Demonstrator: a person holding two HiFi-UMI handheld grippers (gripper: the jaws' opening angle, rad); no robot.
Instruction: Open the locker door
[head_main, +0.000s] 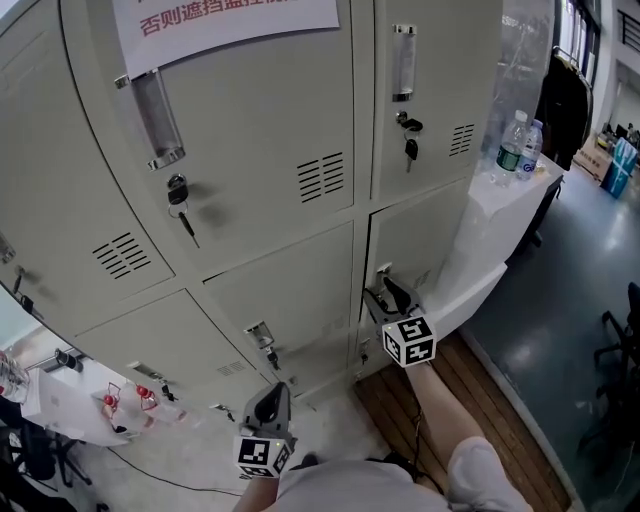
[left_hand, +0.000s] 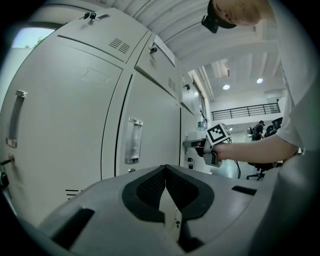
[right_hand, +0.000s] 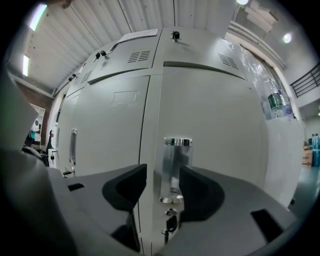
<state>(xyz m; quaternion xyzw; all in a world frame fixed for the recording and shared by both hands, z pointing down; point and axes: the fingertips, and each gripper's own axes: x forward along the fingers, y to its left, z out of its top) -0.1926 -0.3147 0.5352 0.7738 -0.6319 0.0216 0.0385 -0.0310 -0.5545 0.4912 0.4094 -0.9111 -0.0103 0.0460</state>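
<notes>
The locker door (head_main: 425, 235) was the lower one in the right-hand column, shut flush with its neighbours. Its handle (right_hand: 175, 167), a clear bar with a metal cap, sat near the door's left edge, just beside the seam with the next door. What looked like a key (right_hand: 170, 222) hung in the lock straight below it. The handle's long axis ran up and down.

The right gripper (right_hand: 163, 170) was much the nearer of the two. It was pointed square at the door with its jaws wide, one on each side of the bar, so the gap lay across the handle's narrow width. The bar stood in that gap, but the jaws had not closed on it, and I could not tell whether either pad touched it. With the handle at the seam side, the hinges were probably on the far right, so a pull would likely have swung the door rightward.

The left gripper (head_main: 270, 398) hung lower and to the left, well apart from this door, its jaws pressed together on nothing
</notes>
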